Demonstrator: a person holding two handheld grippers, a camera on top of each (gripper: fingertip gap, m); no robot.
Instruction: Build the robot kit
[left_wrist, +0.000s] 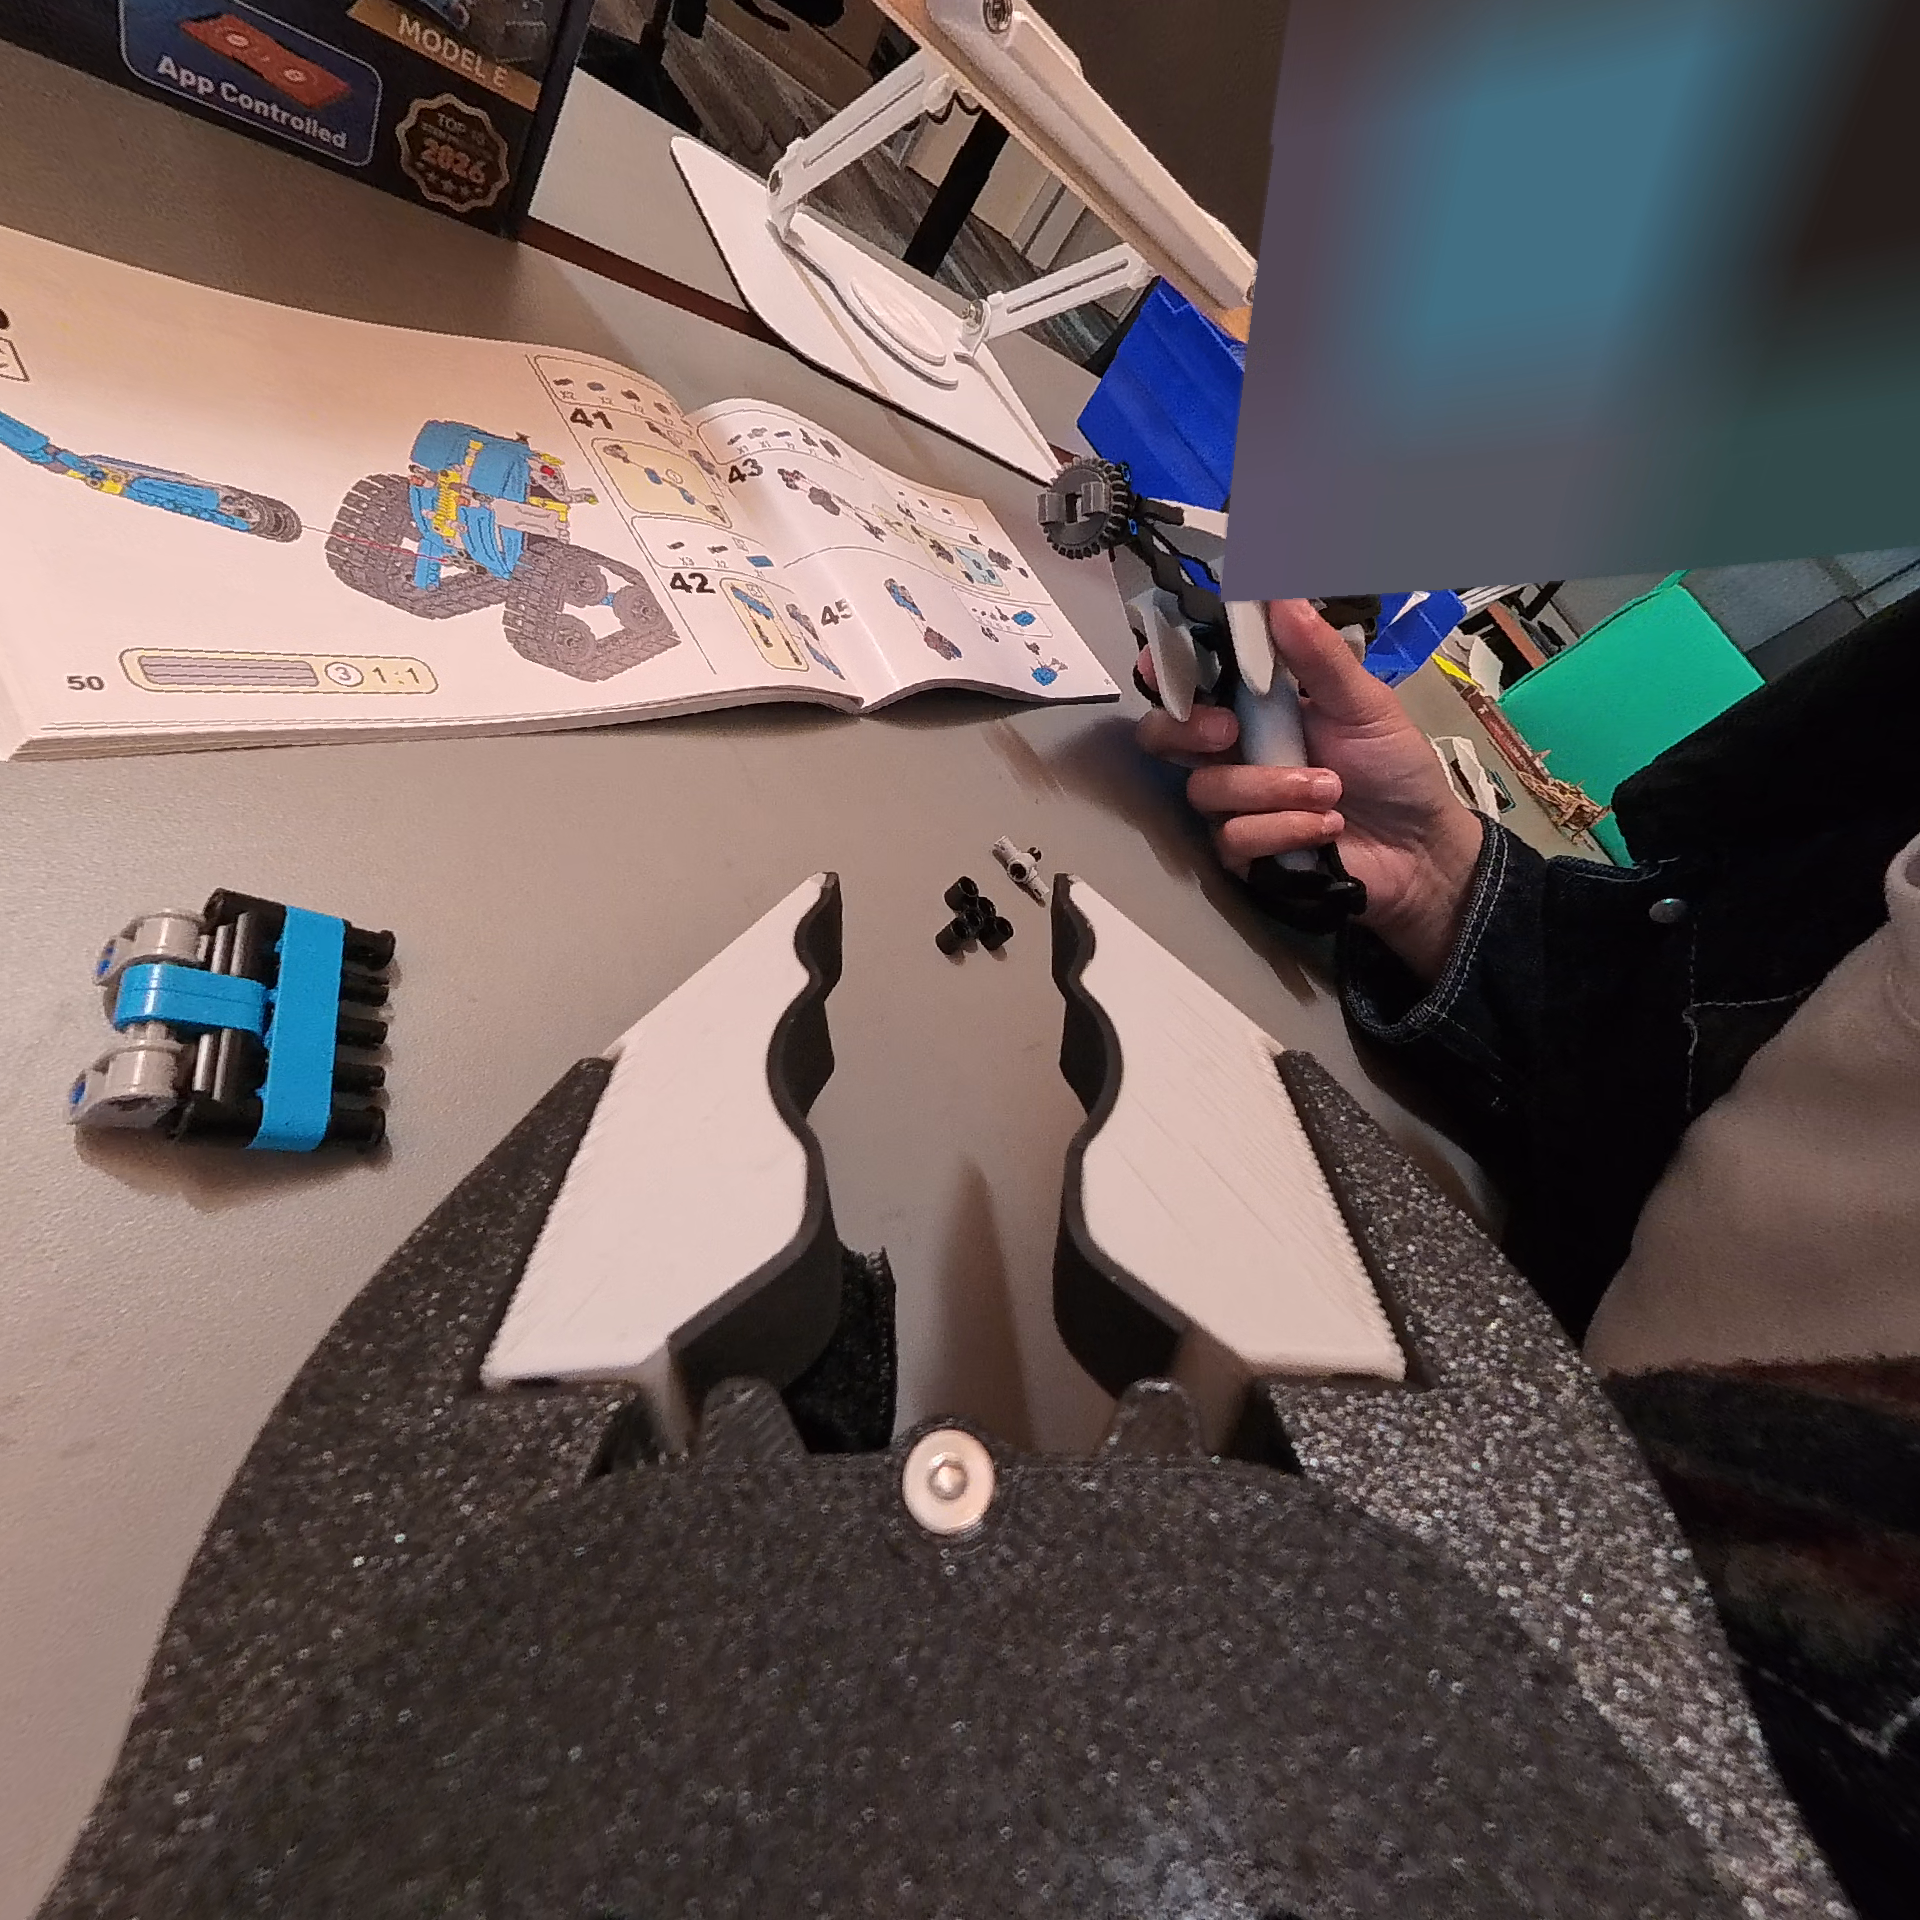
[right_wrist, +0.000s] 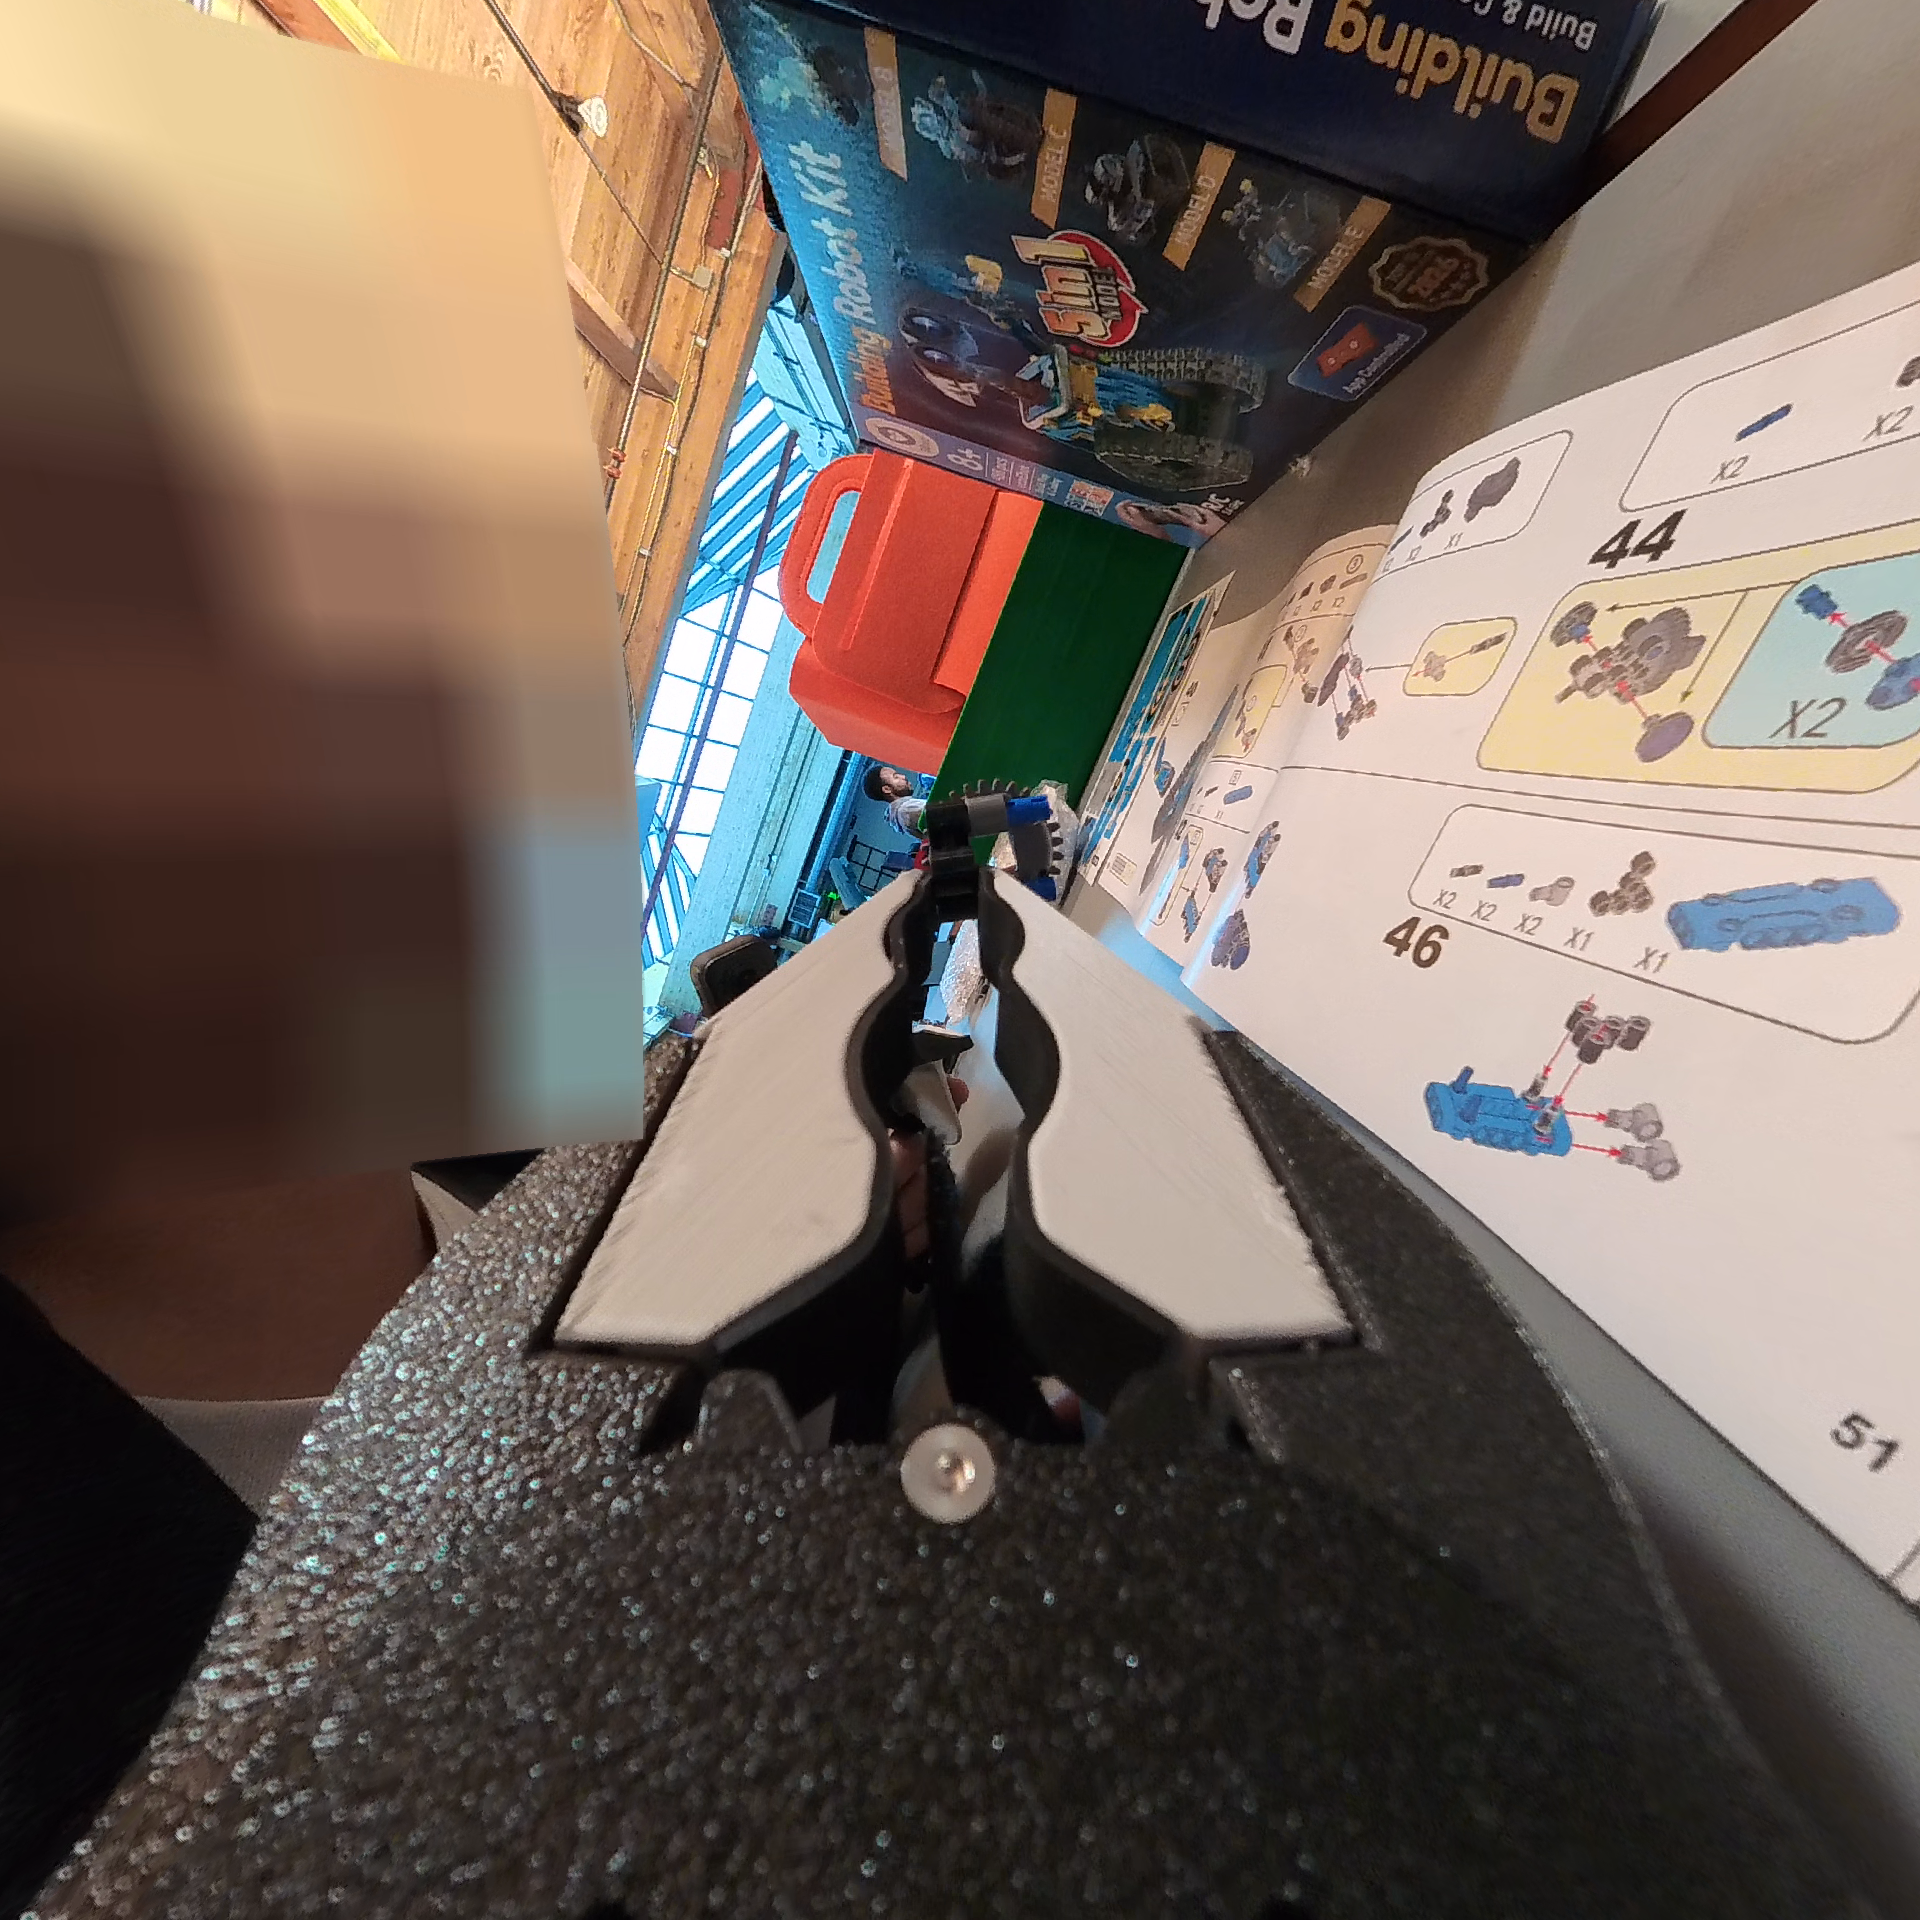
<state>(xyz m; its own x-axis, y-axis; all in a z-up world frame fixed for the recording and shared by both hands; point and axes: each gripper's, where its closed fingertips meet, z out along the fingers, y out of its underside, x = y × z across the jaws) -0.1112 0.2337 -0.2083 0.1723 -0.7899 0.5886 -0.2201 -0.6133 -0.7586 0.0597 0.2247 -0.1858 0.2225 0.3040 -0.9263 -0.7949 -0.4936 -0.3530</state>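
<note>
While left hand-held gripper (left_wrist: 943, 881) gapes, right (right_wrist: 952, 883) pinches gear assembly (right_wrist: 987, 831).

One open instruction booklet (left_wrist: 416, 540), one kit box (right_wrist: 1091, 312), one blue-and-black brick assembly (left_wrist: 244, 1023), two grippers (left_wrist: 940, 883) (right_wrist: 951, 883).

Grey matte tabletop (left_wrist: 727, 821), dark trim along far edge. White stand base (left_wrist: 831, 270) with hinged white arm sits on it. Behind: wood-plank wall (right_wrist: 665, 156), large gridded windows (right_wrist: 717, 644) letting in bright daylight. Orange case (right_wrist: 894, 592) and green panel (right_wrist: 1049, 644) further back.
</note>
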